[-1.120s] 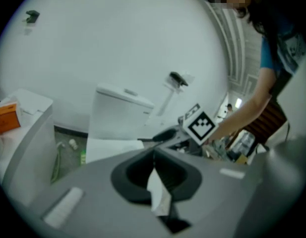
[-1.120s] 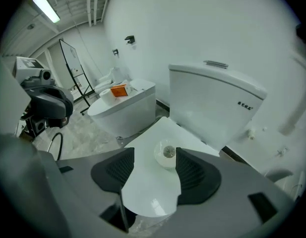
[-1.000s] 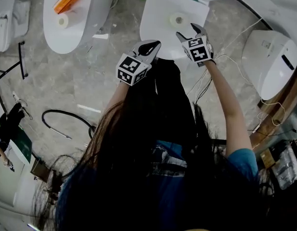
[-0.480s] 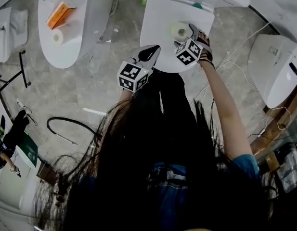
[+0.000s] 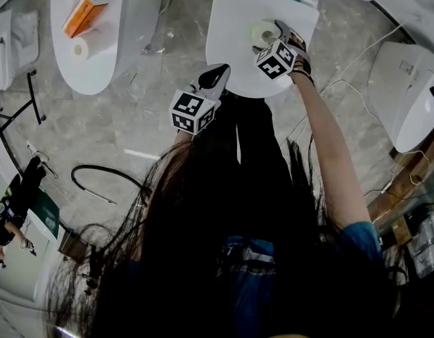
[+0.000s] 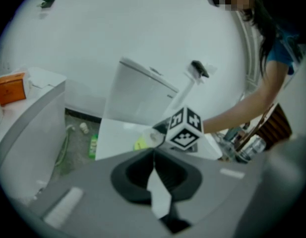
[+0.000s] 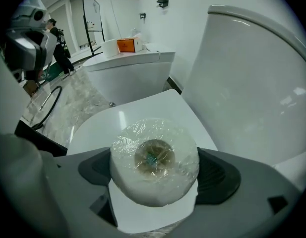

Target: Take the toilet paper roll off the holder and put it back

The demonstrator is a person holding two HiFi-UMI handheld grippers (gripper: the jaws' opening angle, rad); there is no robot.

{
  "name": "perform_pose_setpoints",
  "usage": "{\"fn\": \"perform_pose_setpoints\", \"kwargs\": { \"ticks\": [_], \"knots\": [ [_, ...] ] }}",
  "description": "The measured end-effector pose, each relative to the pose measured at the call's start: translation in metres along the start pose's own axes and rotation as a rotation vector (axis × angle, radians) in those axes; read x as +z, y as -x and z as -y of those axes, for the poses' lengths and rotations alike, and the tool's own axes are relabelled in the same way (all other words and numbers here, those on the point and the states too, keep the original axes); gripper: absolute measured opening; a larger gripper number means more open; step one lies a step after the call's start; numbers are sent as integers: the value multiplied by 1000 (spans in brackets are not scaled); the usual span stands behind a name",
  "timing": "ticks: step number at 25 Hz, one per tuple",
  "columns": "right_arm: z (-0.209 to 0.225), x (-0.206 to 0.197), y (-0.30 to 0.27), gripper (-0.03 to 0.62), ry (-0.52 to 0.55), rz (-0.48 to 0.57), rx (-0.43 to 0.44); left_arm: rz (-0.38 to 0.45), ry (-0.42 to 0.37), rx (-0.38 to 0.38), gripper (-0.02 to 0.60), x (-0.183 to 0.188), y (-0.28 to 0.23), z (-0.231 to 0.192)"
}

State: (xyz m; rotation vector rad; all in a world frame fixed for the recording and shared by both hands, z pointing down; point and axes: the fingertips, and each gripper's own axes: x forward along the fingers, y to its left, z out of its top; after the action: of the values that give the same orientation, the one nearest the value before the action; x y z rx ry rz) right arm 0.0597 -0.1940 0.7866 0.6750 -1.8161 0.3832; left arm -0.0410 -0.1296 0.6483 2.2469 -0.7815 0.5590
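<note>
Right gripper view is showing the toilet paper roll, wrapped in clear film, standing on end on the closed toilet lid with its core facing the camera. The right gripper is straddling it – its jaws have just been opening and are now standing wide, one pad on each side of the roll and neither visibly pressing on it. The left gripper is hovering by the front edge of the same lid, its jaws lying together with nothing between them. No holder is carrying the roll, so the taking-off half is looking done. The putting-back is remaining: closing on the roll, lifting it and carrying it to the holder. A small dark fixture on the wall behind the toilet may be that holder — it is showing too small to tell.
</note>
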Motion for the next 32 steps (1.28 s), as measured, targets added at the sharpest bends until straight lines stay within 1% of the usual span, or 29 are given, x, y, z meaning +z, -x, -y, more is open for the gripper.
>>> {"fn": "perform_pose_setpoints", "kwargs": {
  "ticks": [3,5,7,10,13,16,21,25,29,32],
  "knots": [
    [-1,1,0,456,-15,-25,-4,0,25,16,0,-5,3,-1],
    [1,0,4,456,-26,-27,-34,5,27,17,2,-3,4,3],
    [4,2,16,456,-56,9,-53,15,16,10,1,3,5,8],
    [3,10,43,456,-114,81,-25,35,6,0,2,13,11,12],
    [-2,6,80,456,-169,117,11,60,34,-15,0,19,17,16],
    [-5,-7,120,456,-247,142,15,82,53,-27,0,24,23,20],
    [-12,-18,184,456,-351,227,-21,95,14,-42,0,31,30,31],
    [-19,-17,225,456,-435,303,-66,108,-22,-69,1,41,32,46],
    [-25,-8,250,454,-541,367,-87,126,-58,-90,2,53,31,60],
    [-25,-6,255,456,-580,387,-102,144,-69,-93,0,63,30,68]
  ]
}}
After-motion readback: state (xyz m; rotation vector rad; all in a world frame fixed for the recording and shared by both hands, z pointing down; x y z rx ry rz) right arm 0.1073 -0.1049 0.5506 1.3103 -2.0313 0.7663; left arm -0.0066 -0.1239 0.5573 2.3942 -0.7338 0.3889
